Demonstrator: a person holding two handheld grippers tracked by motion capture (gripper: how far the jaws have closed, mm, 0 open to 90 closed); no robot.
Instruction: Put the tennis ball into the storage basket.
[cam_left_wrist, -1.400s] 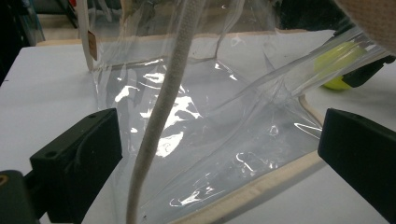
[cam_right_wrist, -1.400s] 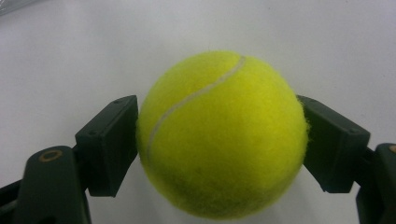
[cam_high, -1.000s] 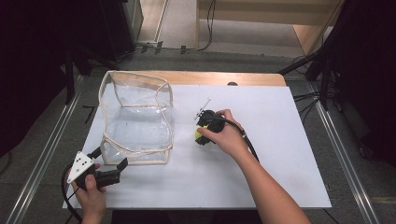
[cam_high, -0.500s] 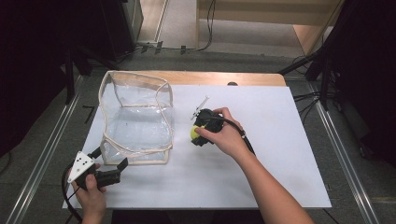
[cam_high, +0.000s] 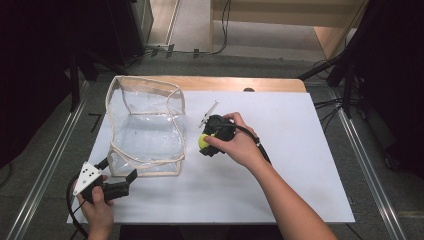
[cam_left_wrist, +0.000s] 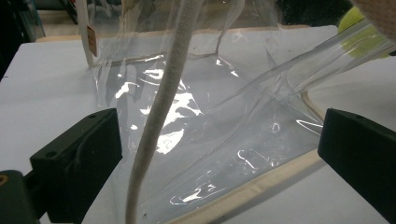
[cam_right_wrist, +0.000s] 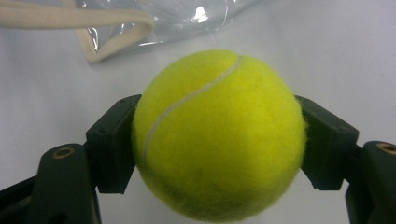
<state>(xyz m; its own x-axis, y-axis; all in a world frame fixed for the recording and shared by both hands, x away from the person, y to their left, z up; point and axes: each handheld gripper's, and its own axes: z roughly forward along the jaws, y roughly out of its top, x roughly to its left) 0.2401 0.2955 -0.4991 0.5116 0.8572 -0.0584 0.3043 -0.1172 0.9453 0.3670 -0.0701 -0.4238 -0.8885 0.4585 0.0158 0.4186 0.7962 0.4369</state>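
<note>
Lifted slightly, my right gripper (cam_right_wrist: 219, 140) moves toward the clear bag (cam_high: 145, 125), clamping a fuzzy yellow-green tennis ball (cam_right_wrist: 218, 135); left gripper (cam_high: 120, 182) gapes.

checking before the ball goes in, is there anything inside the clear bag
Nothing shows inside the clear bag: through its walls the white table cover is visible. The tennis ball is outside it, clamped in the right gripper. The cloth trim hides thin strips.

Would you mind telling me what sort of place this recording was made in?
Probably a lab or test workspace: a white-covered table framed by metal rails, loose cables on the floor, and dark equipment stands around it.
</note>
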